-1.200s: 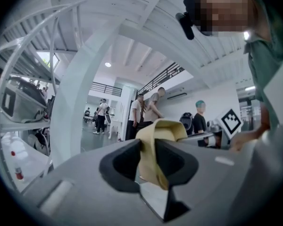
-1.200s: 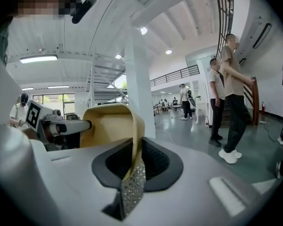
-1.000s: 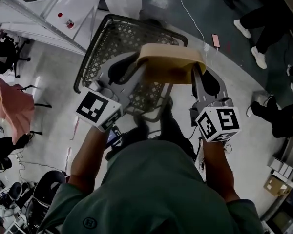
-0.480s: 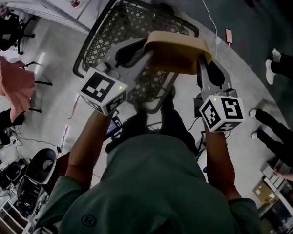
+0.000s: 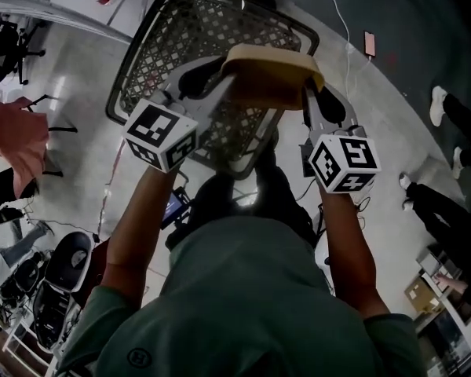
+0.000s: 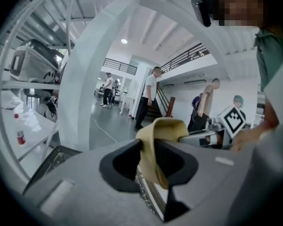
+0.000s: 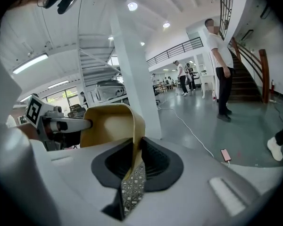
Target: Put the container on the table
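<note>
The left hand-held gripper [image 5: 206, 81] and the right hand-held gripper [image 5: 314, 100] each clamp narrowly onto an opposite wall of the tan container [image 5: 271, 78]. It hangs between them, above a black mesh basket [image 5: 173, 44].

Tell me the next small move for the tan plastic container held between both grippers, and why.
Probably carry the tan plastic container toward the white table at the left, both grips shut. The left gripper and right gripper each pinch an opposite wall, and the container hangs over the black mesh basket, not over any tabletop, so releasing here looks wrong.
</note>
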